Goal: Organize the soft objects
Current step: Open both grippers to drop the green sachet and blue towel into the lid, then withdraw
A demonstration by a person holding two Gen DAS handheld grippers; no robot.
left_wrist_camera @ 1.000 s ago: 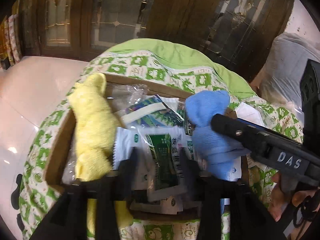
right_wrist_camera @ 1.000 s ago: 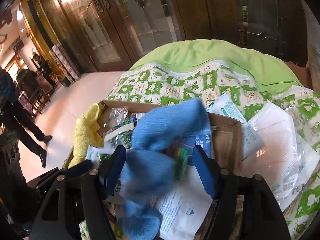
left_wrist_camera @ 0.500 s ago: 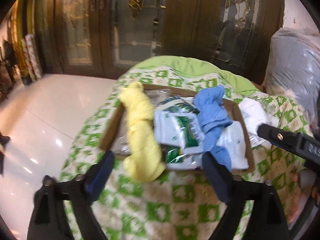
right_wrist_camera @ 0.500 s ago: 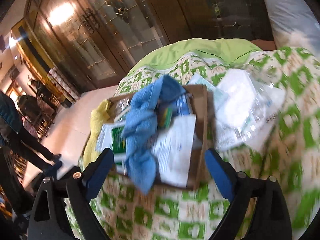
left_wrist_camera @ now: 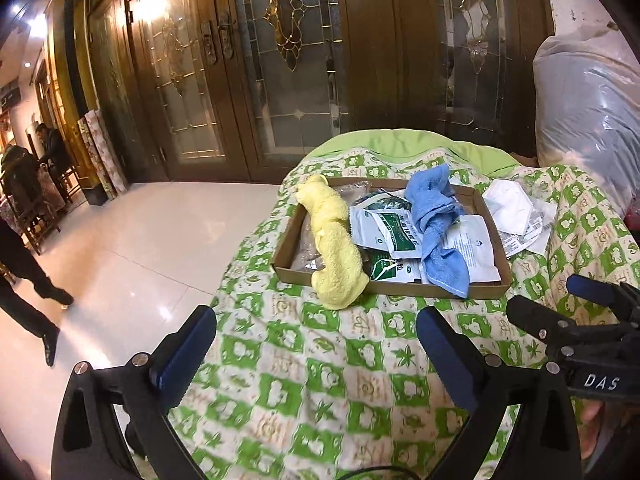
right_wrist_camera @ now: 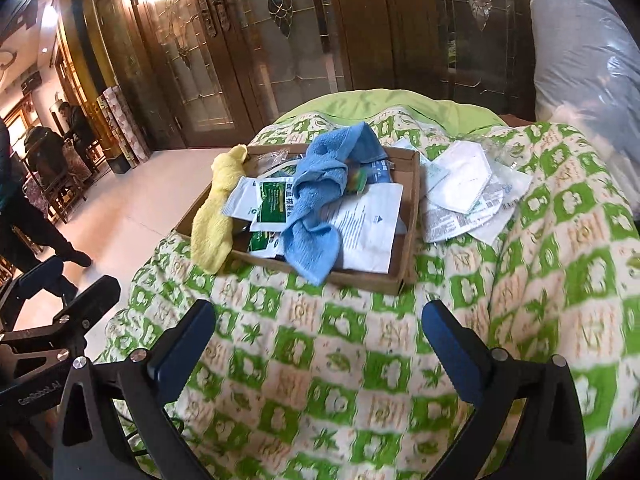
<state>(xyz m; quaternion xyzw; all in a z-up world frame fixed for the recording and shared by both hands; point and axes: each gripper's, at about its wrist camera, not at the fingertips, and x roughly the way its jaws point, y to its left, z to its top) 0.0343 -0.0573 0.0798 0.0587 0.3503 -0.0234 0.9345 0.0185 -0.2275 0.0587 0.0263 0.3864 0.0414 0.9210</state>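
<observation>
Both the left gripper (left_wrist_camera: 316, 344) and right gripper (right_wrist_camera: 318, 338) hover with jaws spread and empty, the cardboard tray (left_wrist_camera: 394, 286) well ahead, where the blue towel (left_wrist_camera: 438, 232) and yellow towel (left_wrist_camera: 334, 248) lie lengthwise away, blue toward the right jaws.

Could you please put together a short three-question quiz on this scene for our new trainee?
1. True or false: the yellow towel lies fully inside the cardboard tray.
2. Which cloth lies nearer the white face mask: A) the yellow towel, B) the blue towel?
3. Fill in: the jaws of the left gripper and the right gripper both stand ____ and hold nothing.

Key:
1. False; its near end hangs over the tray's front edge onto the green-checked quilt.
2. B.
3. Open.
</observation>
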